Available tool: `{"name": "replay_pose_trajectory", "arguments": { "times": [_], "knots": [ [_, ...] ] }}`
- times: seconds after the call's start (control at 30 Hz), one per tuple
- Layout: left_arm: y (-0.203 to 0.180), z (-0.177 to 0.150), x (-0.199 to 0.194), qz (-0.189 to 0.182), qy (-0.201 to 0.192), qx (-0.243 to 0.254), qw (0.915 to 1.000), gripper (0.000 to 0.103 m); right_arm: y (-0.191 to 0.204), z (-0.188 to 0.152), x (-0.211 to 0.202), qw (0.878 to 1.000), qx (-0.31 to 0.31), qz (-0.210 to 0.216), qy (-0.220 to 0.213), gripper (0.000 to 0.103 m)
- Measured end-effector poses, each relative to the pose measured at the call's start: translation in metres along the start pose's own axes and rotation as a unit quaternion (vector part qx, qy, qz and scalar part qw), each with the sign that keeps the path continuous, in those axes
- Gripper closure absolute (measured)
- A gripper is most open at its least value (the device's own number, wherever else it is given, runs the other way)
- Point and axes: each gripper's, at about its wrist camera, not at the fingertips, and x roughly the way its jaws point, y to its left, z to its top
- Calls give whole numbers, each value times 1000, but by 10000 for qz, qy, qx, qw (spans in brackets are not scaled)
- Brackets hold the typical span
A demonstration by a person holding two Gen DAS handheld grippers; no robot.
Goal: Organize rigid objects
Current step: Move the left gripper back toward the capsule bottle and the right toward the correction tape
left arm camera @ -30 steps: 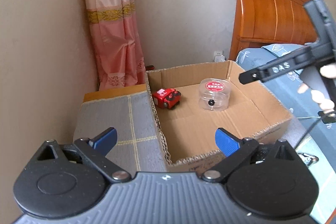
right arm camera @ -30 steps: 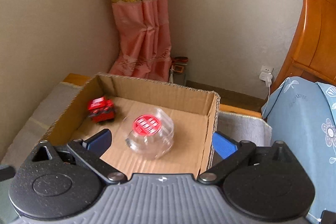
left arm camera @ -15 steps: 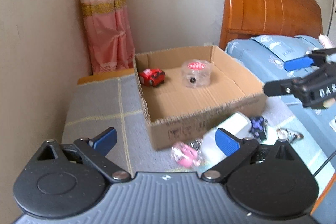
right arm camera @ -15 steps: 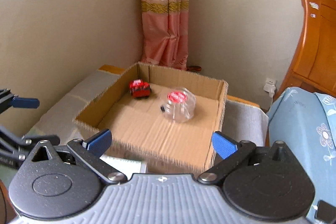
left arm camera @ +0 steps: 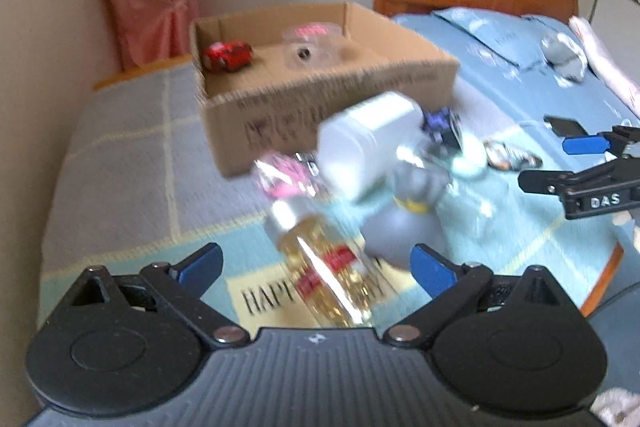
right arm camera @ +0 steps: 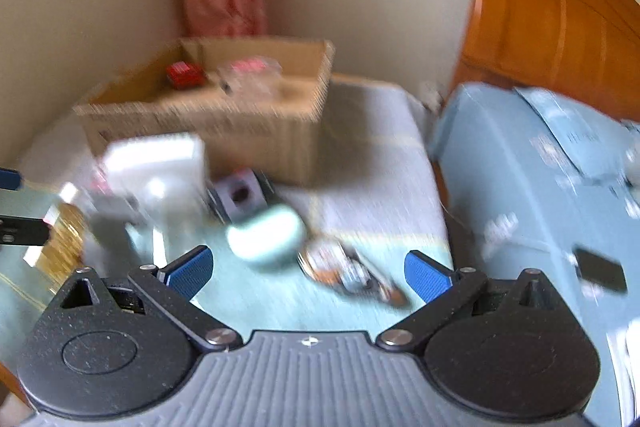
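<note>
Left gripper spread wide and holding nothing, poised over a gold-filled clear bottle lying on the mat; right gripper likewise wide and bare above a pale green case. Just beyond, a white container, blurred. Farthest, the cardboard box with a red toy car and clear jar inside.

Both views smeared for me | golden bottle ahead between my left fingers, label unreadable, base hidden behind gripper body | print on cardboard box front illegible | right view: small item between fingers too blurred to identify | left gripper cut off at frame edge
</note>
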Motion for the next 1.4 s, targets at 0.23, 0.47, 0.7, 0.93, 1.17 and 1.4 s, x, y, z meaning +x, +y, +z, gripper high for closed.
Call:
{"name": "replay_pose_trajectory", "arguments": {
  "times": [0.23,0.47,0.7,0.93,1.17,1.4],
  "knots": [
    [-1,-17,12,60,232,-47,9997,3,-9,-26,20,9990,277,-185,298,0],
    [16,-30,10,240,387,-243,9987,3,-11,-25,34,9981,411,-277,360,0],
    [40,-44,-1,503,337,-485,9970,3,-15,-30,38,9981,486,-174,332,0],
    [57,-40,3,816,350,-648,9939,3,-14,-33,36,9984,479,-175,261,0],
    [77,-31,13,1079,302,-760,9908,3,-14,-35,34,9986,450,-151,212,0],
    [73,-35,7,921,252,-649,9933,3,-14,-35,34,9987,442,-143,200,0]
  ]
}}
